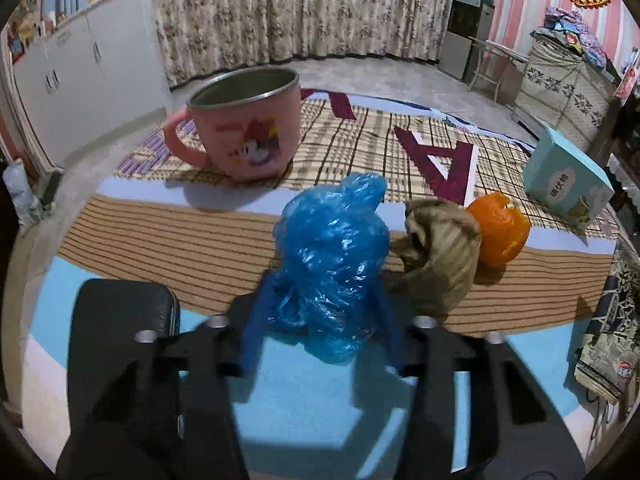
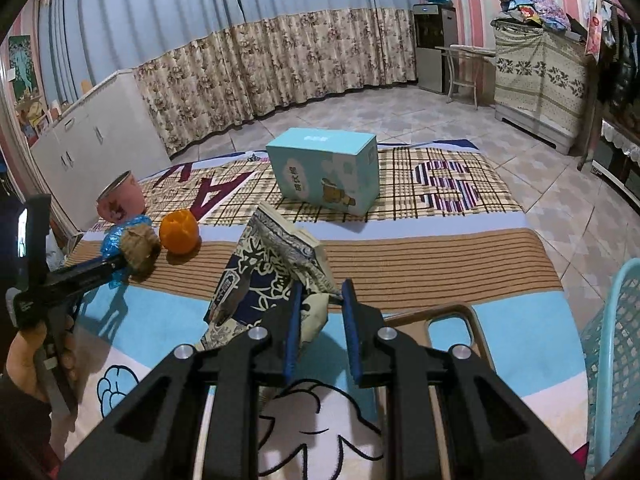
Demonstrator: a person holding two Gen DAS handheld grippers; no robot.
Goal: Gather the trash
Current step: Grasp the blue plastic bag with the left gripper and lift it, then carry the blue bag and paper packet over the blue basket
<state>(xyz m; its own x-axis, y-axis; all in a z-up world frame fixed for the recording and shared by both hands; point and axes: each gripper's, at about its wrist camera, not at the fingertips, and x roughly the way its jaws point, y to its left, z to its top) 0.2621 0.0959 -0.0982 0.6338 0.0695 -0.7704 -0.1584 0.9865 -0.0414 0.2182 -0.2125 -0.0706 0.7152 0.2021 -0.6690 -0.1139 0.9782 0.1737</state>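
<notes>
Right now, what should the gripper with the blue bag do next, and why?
Probably lift the crumpled blue bag clear of the blanket. The left gripper has the bag between its blue fingers, and the brown paper wad sits close beside it.

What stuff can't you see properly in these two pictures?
- Inside of the pink cup, left wrist view: its own wall hides the bottom.
- Blue plastic bag, right wrist view: mostly behind the brown crumpled paper and the left claw.
- Printed wrapper in the right claw: its lower end is hidden by the fingers.
- Teal basket, right wrist view: cut off by the picture's edge.
</notes>
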